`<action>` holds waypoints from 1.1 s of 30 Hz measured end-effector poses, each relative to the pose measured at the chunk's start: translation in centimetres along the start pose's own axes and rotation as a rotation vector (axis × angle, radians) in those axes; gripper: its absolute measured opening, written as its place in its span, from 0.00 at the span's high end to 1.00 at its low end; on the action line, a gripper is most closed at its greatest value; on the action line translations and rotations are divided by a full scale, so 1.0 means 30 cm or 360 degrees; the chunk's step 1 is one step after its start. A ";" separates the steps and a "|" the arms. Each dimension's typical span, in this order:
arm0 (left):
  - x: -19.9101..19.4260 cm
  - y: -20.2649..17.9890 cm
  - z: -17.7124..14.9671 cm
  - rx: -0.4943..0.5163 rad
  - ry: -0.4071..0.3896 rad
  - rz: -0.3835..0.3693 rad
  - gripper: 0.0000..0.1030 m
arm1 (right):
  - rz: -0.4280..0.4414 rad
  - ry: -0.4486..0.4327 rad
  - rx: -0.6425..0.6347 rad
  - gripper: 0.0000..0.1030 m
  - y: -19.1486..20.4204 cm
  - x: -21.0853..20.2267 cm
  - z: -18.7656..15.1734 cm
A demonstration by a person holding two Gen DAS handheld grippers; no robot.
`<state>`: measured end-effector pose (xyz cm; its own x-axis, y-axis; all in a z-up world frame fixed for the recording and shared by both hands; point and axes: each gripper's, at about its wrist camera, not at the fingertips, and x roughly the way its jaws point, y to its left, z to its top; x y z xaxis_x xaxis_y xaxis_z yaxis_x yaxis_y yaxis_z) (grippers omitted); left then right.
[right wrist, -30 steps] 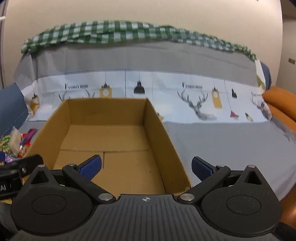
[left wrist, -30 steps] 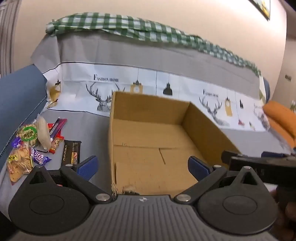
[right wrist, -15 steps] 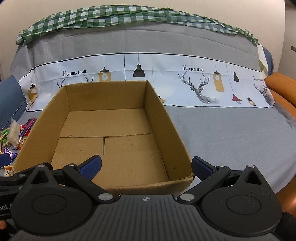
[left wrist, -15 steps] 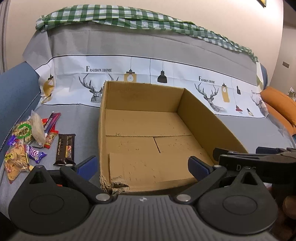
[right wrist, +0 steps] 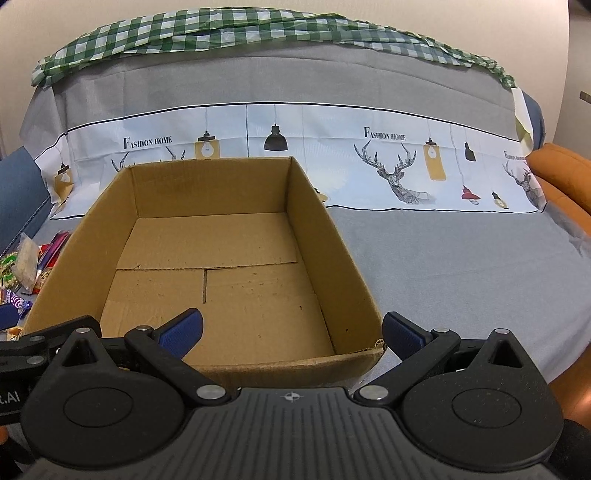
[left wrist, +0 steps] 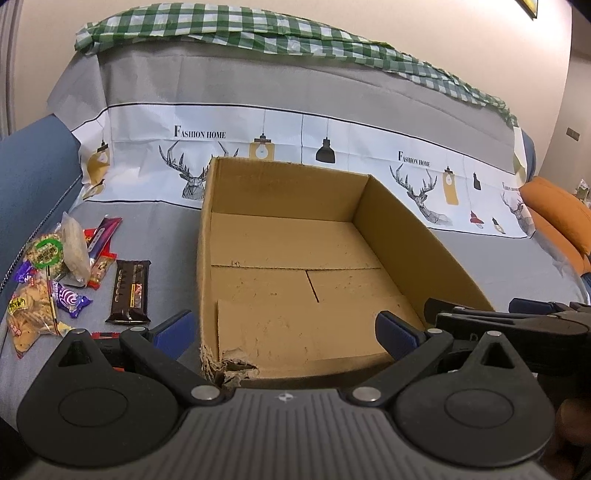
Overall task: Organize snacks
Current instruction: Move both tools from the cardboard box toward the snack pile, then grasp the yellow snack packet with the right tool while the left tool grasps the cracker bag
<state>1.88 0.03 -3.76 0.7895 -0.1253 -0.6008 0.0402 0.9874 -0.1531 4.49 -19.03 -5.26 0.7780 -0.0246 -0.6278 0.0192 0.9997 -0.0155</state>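
I am facing a sofa (right wrist: 461, 266) draped in a grey printed cover, with a checked cloth (right wrist: 236, 26) lying along its top. An open cardboard box (left wrist: 417, 236) is sitting on the seat straight ahead of both my grippers, its near left corner torn. I am holding my left gripper (left wrist: 284, 328) with fingers wide apart, gripping nothing, and my right gripper (right wrist: 291, 328) likewise spread, straddling the box's near right corner. The snacks (left wrist: 55, 273) are lying in a loose pile left of the box, ahead-left of my left gripper, a dark bar (left wrist: 131, 291) nearest the box.
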 end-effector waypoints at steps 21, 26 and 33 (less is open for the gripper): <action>-0.016 0.004 -0.009 0.0075 -0.0027 -0.0032 0.00 | -0.0029 -0.0066 0.0019 0.05 0.002 -0.015 -0.003; -0.078 0.047 0.006 0.0090 -0.0105 -0.0104 0.00 | 0.0025 -0.0141 0.0099 0.15 0.001 -0.044 0.003; -0.204 0.201 0.130 0.0325 -0.0144 -0.0197 0.71 | 0.0253 -0.0263 0.0211 0.42 0.043 -0.106 0.027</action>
<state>-0.31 7.13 2.04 0.8220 -0.2463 -0.5135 0.2556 0.9653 -0.0538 2.56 -17.67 -2.67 0.8696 0.1223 -0.4783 -0.0379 0.9825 0.1823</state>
